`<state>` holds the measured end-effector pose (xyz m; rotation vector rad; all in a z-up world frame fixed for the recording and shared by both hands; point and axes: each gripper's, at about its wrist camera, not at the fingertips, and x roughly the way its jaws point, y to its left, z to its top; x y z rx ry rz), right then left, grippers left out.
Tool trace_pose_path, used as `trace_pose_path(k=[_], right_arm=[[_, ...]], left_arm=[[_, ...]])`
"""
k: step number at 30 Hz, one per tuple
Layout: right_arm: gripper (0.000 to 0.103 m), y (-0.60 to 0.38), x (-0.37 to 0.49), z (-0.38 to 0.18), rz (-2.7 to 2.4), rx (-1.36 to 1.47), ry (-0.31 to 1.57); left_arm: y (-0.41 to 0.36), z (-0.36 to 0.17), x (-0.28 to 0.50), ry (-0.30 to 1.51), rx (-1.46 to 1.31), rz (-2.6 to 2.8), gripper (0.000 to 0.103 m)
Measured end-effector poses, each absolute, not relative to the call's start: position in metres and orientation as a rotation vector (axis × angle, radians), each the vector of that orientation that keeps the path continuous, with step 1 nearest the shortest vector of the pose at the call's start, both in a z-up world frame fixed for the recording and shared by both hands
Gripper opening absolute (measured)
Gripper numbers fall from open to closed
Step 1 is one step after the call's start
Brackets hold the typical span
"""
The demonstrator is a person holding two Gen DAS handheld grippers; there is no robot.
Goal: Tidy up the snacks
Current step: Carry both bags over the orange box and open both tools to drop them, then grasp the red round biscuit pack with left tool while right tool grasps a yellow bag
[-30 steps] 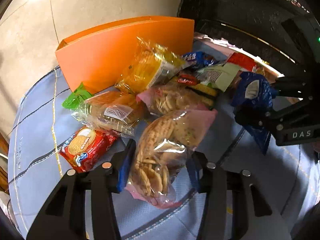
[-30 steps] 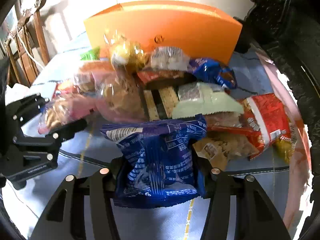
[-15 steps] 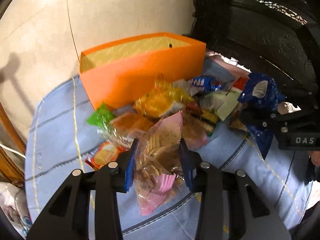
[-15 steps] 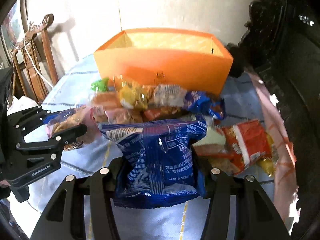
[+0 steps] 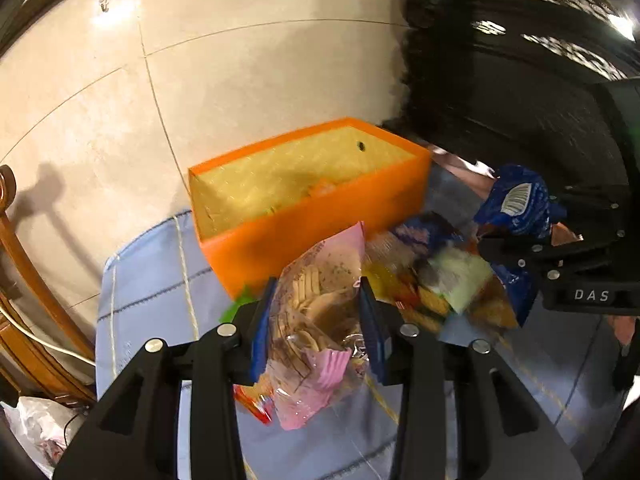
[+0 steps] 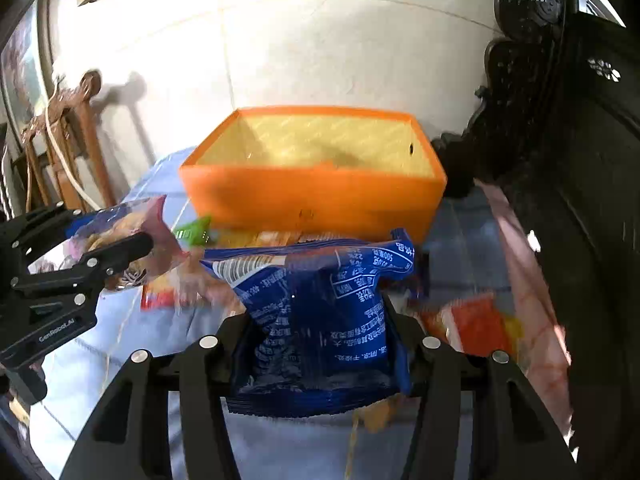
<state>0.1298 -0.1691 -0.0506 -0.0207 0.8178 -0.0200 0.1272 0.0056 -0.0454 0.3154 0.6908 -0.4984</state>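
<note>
Snacks (image 5: pixel 436 280): crinkly, mixed pkts

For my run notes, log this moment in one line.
left hand-held gripper: shut on cracker bag | right hand-held gripper: shut on blue packet | orange box: open ahead

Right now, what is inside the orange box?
The orange box looks mostly empty: its yellow inner walls are bare. In the left wrist view a small orange-yellow item shows near its floor. The front wall hides the rest of the floor.

Two black tools (image 5: pixel 316 334) (image 6: pixel 320 344) with blue pads (image 5: pixel 259 336), silver screws, white "DAS" and "GenRobot.AI" lettering
</note>
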Motion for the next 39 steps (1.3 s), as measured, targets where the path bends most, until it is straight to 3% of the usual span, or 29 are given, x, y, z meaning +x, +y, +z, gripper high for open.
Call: trace_pose_path(k=[11,19,21,22,23,31,39], right_arm=[[0.054,-0.200,0.272,-0.011,-0.125,0.051,0.797],[0.056,-0.209,0.319,-0.027,-0.181,0.049,0.835],[0.064,-0.213,0.328,-0.036,-0.182,0.062,0.867],[0.083,-0.215,0.330,-0.040,-0.186,0.065,0.872],[0.095,-0.216,0.330,-0.042,-0.190,0.063,0.869],[0.097,-0.208,0.319,-0.036,-0.180,0.017,0.841],[0.099,-0.175,0.254,-0.038,-0.008,-0.071,0.822]], left_arm=[[-0.032,-0.022,0.256,0.769,0.227,-0.174,0.038],[-0.051,-0.035,0.296,0.792,0.218,-0.158,0.039],[-0.051,-0.038,0.302,0.779,0.214,-0.169,0.071],[-0.051,-0.037,0.299,0.751,0.219,-0.141,0.095],[-0.050,-0.036,0.296,0.709,0.225,-0.112,0.096],[-0.039,-0.038,0.291,0.728,0.288,-0.096,0.097],[0.015,-0.051,0.220,0.718,0.365,-0.212,0.099]])
